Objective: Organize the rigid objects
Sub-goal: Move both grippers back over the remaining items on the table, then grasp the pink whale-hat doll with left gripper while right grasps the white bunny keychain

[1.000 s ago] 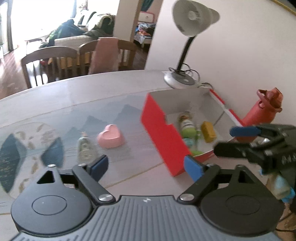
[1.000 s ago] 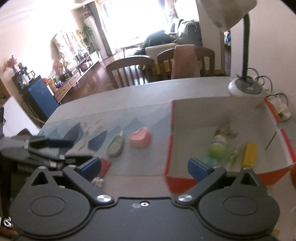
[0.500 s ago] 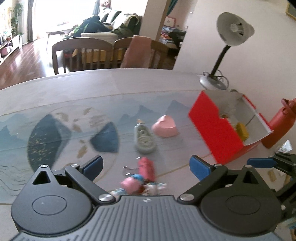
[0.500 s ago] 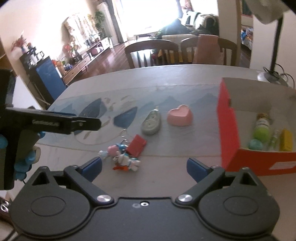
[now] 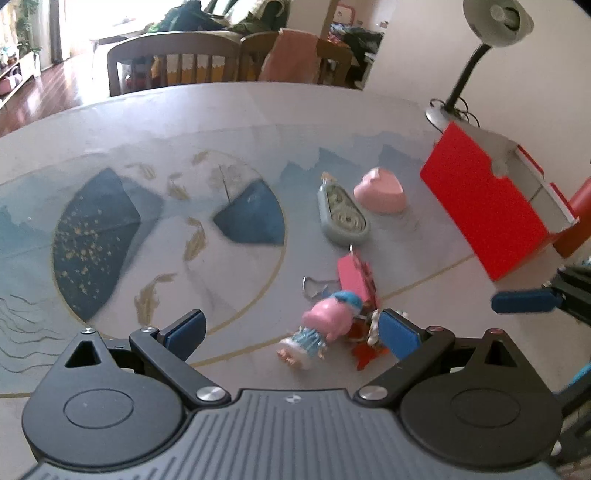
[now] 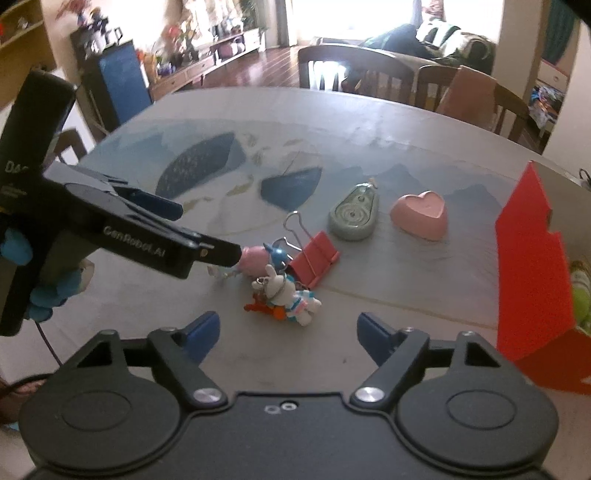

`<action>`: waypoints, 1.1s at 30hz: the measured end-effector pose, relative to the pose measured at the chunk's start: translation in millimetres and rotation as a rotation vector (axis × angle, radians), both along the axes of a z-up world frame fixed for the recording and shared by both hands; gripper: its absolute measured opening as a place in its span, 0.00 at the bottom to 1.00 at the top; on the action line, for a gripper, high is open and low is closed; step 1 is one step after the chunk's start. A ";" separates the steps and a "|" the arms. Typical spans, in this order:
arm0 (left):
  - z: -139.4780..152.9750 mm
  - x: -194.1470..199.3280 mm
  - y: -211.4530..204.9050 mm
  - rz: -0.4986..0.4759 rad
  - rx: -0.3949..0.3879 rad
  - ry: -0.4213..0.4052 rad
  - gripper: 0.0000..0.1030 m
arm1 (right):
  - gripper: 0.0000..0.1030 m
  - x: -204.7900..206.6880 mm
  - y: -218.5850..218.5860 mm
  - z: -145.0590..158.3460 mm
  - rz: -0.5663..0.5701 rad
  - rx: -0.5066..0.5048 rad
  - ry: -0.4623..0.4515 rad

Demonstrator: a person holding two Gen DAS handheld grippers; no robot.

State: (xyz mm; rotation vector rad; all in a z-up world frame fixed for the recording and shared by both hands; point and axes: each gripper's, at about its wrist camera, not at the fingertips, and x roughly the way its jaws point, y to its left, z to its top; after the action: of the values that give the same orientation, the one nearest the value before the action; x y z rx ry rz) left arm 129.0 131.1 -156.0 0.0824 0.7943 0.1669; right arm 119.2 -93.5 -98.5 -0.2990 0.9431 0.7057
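Note:
A cluster lies mid-table: a pink-and-blue toy figure (image 5: 325, 325), a white keychain figure (image 6: 288, 295) and a red binder clip (image 6: 317, 258). Beyond them sit a green oval case (image 6: 354, 218) and a pink heart box (image 6: 421, 216). My left gripper (image 5: 291, 330) is open low over the table, with the pink figure lying between its fingers close to the right one, untouched. My right gripper (image 6: 288, 328) is closing with nothing between its pads; the white figure lies just ahead of them. The left gripper (image 6: 147, 236) reaches in from the left in the right wrist view.
A red-walled open box (image 6: 532, 266) stands on the right, with a green bottle (image 6: 581, 295) showing inside. A desk lamp (image 5: 495, 22) and a red bottle (image 5: 580, 218) stand near the wall. Chairs (image 5: 173, 62) line the table's far edge.
Both grippers have swung left from the red box and come down over the toy cluster. The right gripper's fingers have drawn closer together. The left stays wide.

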 end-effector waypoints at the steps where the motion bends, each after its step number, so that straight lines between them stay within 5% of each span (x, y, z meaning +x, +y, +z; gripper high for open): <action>1: -3.9 -0.2 1.1 -0.010 0.004 0.004 0.97 | 0.74 2.6 1.0 -2.0 0.003 -0.007 -0.001; 20: -36.5 18.5 2.2 -0.110 0.077 0.001 0.96 | 0.43 35.7 23.9 -31.6 0.197 -0.069 0.024; 26: -37.7 25.5 2.5 -0.144 0.067 0.006 0.83 | 0.38 40.6 31.3 -33.6 0.253 -0.060 0.033; 33: -37.0 30.6 -0.9 -0.210 0.062 0.005 0.56 | 0.34 45.3 32.6 -33.7 0.264 -0.052 0.040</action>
State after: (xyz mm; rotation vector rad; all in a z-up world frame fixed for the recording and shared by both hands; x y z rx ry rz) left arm 159.6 130.2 -193.0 0.2241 0.7801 -0.0072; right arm 164.6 -60.9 -132.3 -0.4626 0.9706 0.9328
